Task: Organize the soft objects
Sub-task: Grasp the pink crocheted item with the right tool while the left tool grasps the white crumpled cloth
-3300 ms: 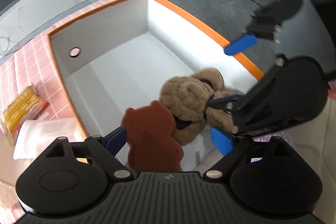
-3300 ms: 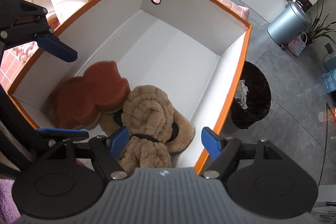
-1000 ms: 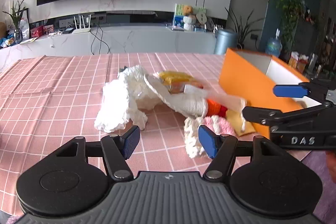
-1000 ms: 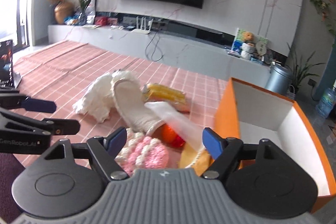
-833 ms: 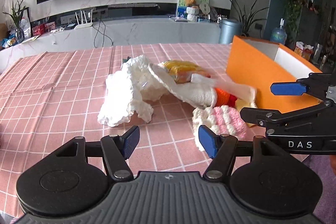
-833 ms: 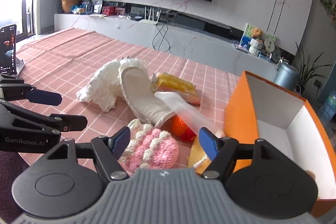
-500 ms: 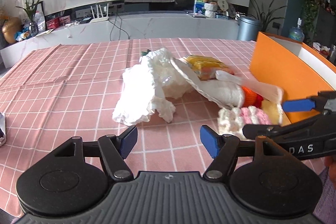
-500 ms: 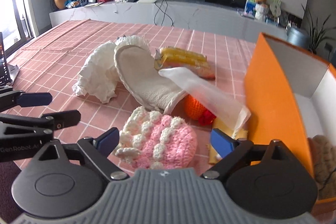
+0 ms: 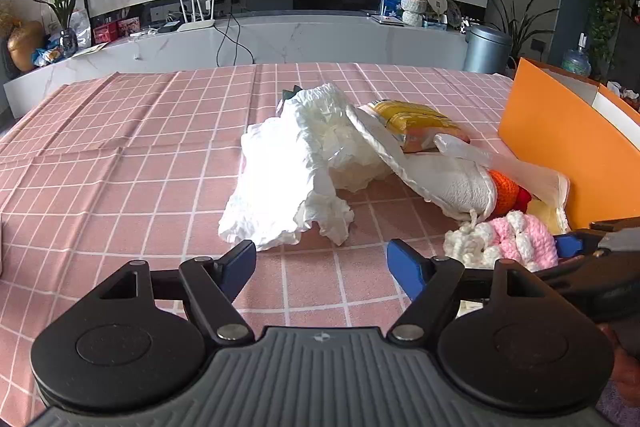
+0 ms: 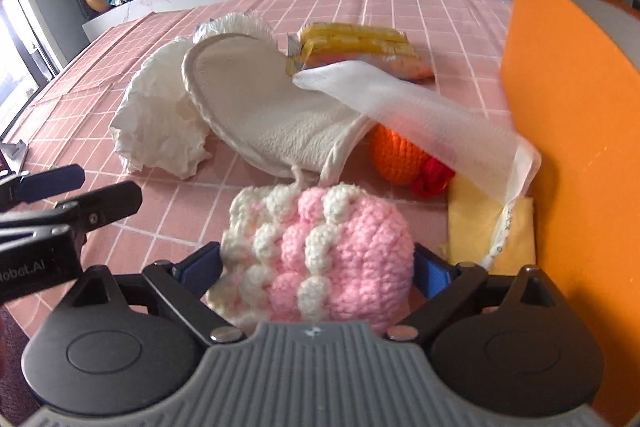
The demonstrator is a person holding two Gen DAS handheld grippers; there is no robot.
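Slipper (image 10: pixel 256 107) lies tilted, toe toward orange box (image 10: pixel 568 131).

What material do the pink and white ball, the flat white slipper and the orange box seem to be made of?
Pink and white ball: chunky yarn, crocheted by the look; bobbled stitches show, matte and fuzzy.
Flat white slipper: probably terry-like cloth; a nubbly sole with a stitched rim.
Orange box: likely cardboard; a smooth, flat, matte wall with a thin, straight edge.

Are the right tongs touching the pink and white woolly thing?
Cannot tell. In the right wrist view the closing right tongs have the pink and white woolly thing between them, but its fluff hides both blue pads.
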